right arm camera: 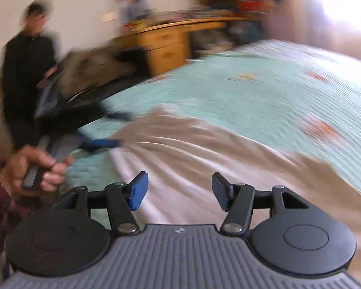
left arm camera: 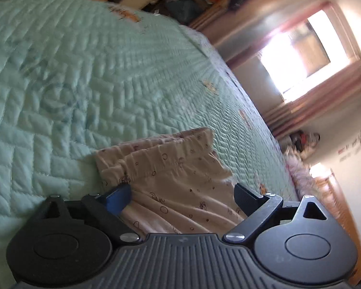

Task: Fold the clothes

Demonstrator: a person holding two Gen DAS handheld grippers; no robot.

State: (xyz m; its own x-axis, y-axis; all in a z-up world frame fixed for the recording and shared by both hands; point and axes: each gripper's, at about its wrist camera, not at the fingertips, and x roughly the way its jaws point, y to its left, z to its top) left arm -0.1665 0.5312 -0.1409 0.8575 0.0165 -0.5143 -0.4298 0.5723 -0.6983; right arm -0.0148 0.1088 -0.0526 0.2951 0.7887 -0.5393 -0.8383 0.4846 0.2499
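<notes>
Garment [left arm camera: 178,187]: pale pink printed cloth with gathered elastic waistband, lying spread on a mint-green quilted bedspread [left arm camera: 89,77]. Left gripper [left arm camera: 181,196]: jaws wide apart, cloth beneath them, nothing clamped. Right gripper [right arm camera: 179,191]: jaws parted over the cloth, released. Left hand [right arm camera: 33,168] grasps its gripper's handle at the bed edge. Surroundings: wooden drawer unit [right arm camera: 167,45], cluttered shelves, bright curtained window [left arm camera: 300,55], a person in dark clothing [right arm camera: 26,57]. Writing: none legible.

Pink garment [left arm camera: 180,187] on quilted bed [left arm camera: 84,84]
</notes>
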